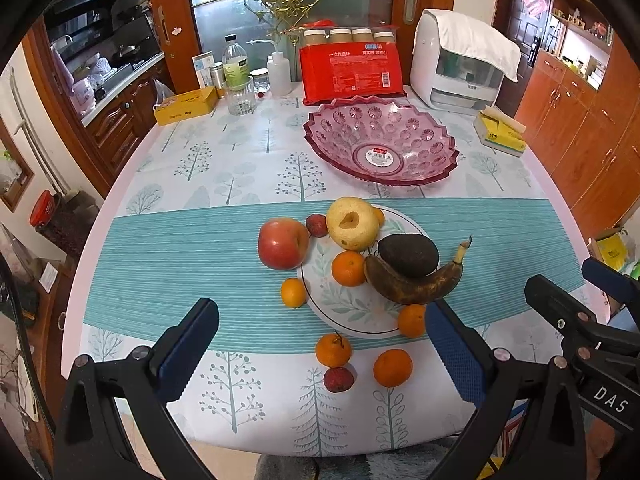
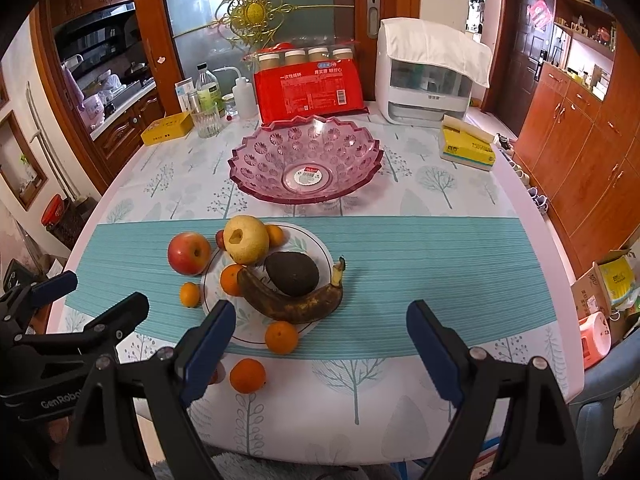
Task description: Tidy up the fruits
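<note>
Jaws of both units stand spread wide and grasp nothing. The left gripper (image 1: 320,344) hangs over the lower centre of its frame, bracketing the loose fruit at the table's near edge. The right gripper (image 2: 320,344) hangs at the lower centre of its own frame, its fingers spanning the near rim of the plate (image 2: 246,320). This stance reads as a ready position: either unit can descend on a fruit without re-opening.

Containers:
- Pink glass bowl (image 1: 380,140), upper centre of frame. Holds no fruit; only a label shows at its base. It is judged to be the destination.
- Plate, centre of frame, on the teal placemat (image 1: 180,264). It carries the pear (image 1: 352,222), the avocado (image 1: 408,254) resting against the overripe banana (image 1: 412,280), and one tangerine (image 1: 348,268).

The apple (image 1: 283,243) lies just beside the plate's left rim. More tangerines and two small red fruits lie scattered around the plate and below it.

No fruit has yet been transferred.
</note>
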`<state>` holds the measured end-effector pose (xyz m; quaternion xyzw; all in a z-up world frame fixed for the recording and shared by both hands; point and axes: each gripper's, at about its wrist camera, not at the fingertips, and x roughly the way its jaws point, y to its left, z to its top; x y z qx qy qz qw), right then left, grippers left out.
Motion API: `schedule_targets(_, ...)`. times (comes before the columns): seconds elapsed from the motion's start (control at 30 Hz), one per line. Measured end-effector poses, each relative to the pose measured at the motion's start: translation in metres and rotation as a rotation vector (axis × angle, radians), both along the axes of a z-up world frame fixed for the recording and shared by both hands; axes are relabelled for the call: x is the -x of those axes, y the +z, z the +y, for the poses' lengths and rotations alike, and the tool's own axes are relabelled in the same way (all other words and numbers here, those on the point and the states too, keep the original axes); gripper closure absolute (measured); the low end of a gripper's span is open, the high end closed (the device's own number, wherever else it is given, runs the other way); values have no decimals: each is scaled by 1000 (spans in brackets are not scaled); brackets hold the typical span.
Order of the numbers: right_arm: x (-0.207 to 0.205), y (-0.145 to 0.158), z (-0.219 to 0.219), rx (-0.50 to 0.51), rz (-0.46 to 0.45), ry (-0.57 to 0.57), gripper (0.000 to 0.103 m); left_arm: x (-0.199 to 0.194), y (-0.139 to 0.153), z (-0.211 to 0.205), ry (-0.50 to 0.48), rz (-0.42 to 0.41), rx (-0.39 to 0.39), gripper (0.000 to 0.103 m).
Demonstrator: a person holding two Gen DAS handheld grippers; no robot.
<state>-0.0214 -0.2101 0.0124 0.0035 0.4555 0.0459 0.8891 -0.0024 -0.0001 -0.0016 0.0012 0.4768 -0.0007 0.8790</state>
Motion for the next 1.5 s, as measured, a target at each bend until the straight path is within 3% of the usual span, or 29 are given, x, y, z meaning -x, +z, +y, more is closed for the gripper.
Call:
schedule_targets(0.73, 3, 1, 0, 10, -1, 22, 15, 8, 2, -2, 26, -9, -14, 1)
schedule_targets(1.1, -2, 16, -3, -3, -14, 28, 15, 5, 20, -2, 24, -24, -33, 1)
schedule_targets(1.5, -7, 27, 12, -8, -27, -12, 15, -6, 33, 15, -40, -42, -39, 1)
